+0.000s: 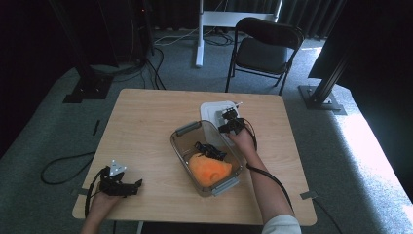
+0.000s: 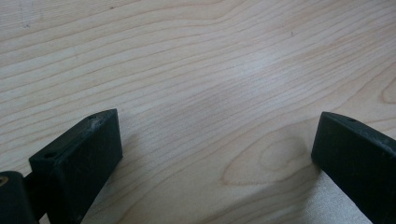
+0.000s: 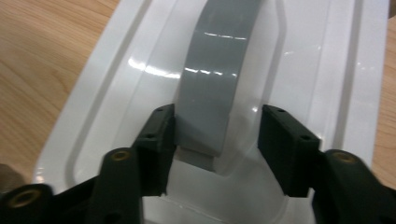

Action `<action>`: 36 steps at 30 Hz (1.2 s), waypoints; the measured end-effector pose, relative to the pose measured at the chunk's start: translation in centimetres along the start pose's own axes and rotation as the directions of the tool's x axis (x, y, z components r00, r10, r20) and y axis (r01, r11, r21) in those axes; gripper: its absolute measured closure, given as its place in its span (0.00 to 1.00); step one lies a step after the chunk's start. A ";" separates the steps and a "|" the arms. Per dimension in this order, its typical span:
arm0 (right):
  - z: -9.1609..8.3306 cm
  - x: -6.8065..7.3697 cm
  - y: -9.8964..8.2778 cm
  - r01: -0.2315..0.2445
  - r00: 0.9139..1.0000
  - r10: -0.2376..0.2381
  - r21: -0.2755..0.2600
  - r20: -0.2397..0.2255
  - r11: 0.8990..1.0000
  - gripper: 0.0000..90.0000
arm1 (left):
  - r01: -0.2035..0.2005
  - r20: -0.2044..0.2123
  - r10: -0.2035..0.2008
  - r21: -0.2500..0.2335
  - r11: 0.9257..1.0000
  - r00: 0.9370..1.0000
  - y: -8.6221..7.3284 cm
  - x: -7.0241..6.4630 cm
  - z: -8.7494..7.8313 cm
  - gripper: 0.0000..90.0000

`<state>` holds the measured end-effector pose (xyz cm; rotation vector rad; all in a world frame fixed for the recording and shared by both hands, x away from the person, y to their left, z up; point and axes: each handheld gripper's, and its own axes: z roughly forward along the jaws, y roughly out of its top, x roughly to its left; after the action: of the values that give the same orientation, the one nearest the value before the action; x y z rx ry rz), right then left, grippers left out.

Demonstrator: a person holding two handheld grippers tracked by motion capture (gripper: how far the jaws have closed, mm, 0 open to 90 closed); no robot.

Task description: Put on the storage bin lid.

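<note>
Over white lid, R gripper jaws straddling grey handle.

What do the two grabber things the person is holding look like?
Both are black. The left gripper carries a small grey three-cornered plate on top, and its jaws are chunky black blocks with little screw holes. The right gripper has the same blocky jaws, plus brass-coloured bolts lower down. A black cable trails from it along the forearm, toward a pale sleeve.

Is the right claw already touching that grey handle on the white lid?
Partly touching. In the right gripper view, the right claw straddles the grey handle of the white lid: one jaw sits against the handle's edge, while a gap shows before the other.
</note>
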<state>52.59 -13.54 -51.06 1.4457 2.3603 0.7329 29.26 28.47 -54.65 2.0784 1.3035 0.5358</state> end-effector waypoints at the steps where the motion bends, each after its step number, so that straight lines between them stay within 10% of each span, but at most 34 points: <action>1: 0.1 0.0 0.0 -0.002 1.000 0.002 0.011 -0.014 1.000 0.65 | 0.000 0.000 0.000 0.000 1.000 1.000 0.0 0.0 0.0 0.02; 36: -3.9 -2.2 -1.9 -0.060 0.998 0.057 -0.066 -0.038 0.996 0.75 | 0.000 0.000 0.000 0.000 1.000 1.000 0.0 0.0 0.0 0.02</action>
<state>50.32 -17.32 -48.96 1.4911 2.3045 0.8520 29.26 28.47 -54.65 2.0786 1.3036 0.5358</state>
